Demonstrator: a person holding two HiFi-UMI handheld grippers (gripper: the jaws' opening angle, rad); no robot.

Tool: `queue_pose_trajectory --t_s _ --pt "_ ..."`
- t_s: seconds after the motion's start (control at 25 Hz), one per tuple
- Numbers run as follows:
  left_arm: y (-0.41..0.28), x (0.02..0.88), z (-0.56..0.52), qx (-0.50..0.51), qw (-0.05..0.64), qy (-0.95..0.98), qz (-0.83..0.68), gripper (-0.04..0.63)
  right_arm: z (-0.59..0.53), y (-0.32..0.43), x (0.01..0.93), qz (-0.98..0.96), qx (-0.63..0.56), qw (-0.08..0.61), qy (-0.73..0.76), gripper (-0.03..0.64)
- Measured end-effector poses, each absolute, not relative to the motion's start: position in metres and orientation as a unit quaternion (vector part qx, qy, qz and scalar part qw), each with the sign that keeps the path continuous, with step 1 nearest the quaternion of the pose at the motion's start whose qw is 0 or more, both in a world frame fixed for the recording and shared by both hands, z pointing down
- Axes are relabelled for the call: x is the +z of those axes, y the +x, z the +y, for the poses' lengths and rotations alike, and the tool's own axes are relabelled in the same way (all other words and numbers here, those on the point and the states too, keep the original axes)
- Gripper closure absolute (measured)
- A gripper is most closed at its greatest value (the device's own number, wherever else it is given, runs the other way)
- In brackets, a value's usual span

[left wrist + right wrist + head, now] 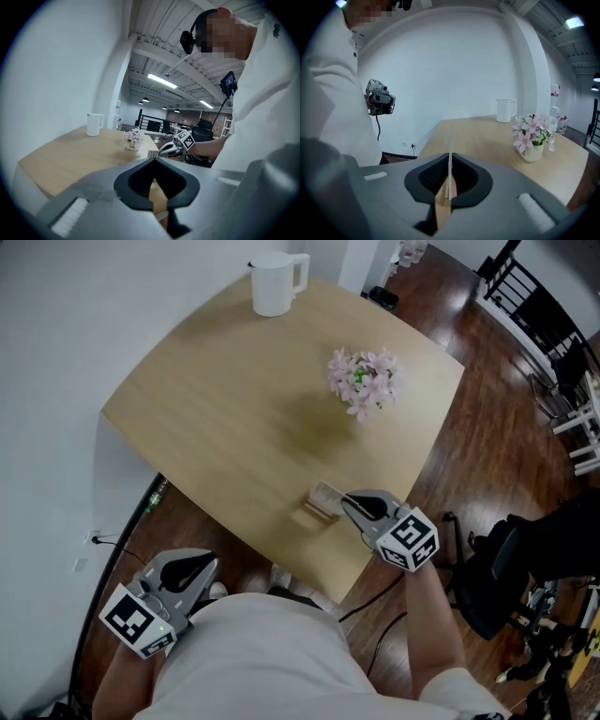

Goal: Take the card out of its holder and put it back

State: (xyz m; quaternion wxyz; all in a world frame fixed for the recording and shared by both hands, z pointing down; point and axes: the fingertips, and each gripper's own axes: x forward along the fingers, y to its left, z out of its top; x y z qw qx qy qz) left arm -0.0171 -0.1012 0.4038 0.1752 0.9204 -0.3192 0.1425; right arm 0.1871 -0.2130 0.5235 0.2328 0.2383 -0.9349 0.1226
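The right gripper point(349, 503) is at the near edge of the tabletop point(234, 418). Its jaws are pressed together on the thin white card point(326, 494), which shows edge-on between them in the right gripper view. The small wooden holder point(310, 515) sits right under the card, at about 7 o'clock from it in the head view. I cannot tell if the bottom of the card is in the slot or just above it.

The left gripper point(202, 568) hangs off the tabletop, down at 7 o'clock in the head view. Its jaws are closed and hold nothing.

I think this is the step where the card and the holder meet. The next move needs a steady hand. The card must stay straight up and in line with the slot. The holder looks light and nothing holds it down, so it could tip or slide.

The pink flowers point(366, 381) at 1 o'clock from the holder and the white mug point(275, 282) at 12 o'clock are well out of the way.
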Motion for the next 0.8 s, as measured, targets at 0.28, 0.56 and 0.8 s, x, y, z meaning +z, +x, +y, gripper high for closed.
queue_pose_trajectory --t_s 0.28,0.56,0.8 --pt "-0.021 0.405 -0.106 0.146 0.176 0.919 -0.321 0.591 -0.211 0.185 0.547 -0.933 0.128 0.246 0.230 0.595" --pt "-0.026 0.407 -0.106 0.156 0.184 0.915 -0.322 0.591 -0.209 0.186 0.565 -0.932 0.139 0.249 0.222 0.595" --pt "-0.025 0.410 -0.111 0.158 0.191 0.913 -0.323 0.591 -0.210 0.188 0.569 -0.933 0.145 0.239 0.228 0.595"
